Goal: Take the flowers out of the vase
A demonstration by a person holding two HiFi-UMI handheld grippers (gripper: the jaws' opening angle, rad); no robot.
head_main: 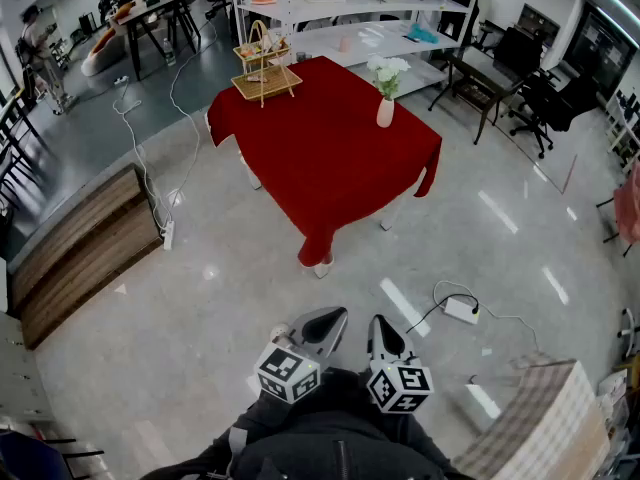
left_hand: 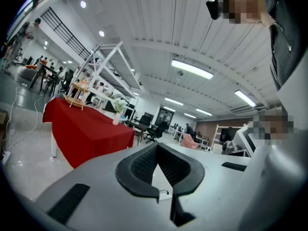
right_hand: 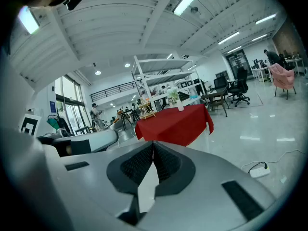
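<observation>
Presently, stage: not begun; both grippers are well apart from the table.
Task item: white flowers [head_main: 387, 67] standing upright in a small pale vase [head_main: 385, 114].
Location: far right part of the tabletop [head_main: 330, 148], near its edge, under a red cloth [head_main: 300, 193]; a tiered basket stand [head_main: 265, 68] sits at the far left corner.
Risk, tipping: the vase looks slim and light; pulling the stems at a slant, with nothing steadying it, would likely lift or topple it.
Risk, edge: a toppled vase could roll off the near edge, and the cloth may slide under a sideways tug.
Risk, footing: a power strip [head_main: 461, 311] and its cord [head_main: 426, 315] lie on the floor [head_main: 200, 308] between the person and the table; walking up without looking could catch a foot.
Risk, grip: too hard a squeeze would probably crush the stems; catching only some could leave others behind.
Left gripper [left_hand: 157, 148]: jaws together at the tips, nothing between them.
Right gripper [right_hand: 153, 146]: jaws fully closed, empty.
Pose: both held low and close to the body, side by side, tips aimed forward toward the table, roughly level.
Need: jaws must part before any grasp.
</observation>
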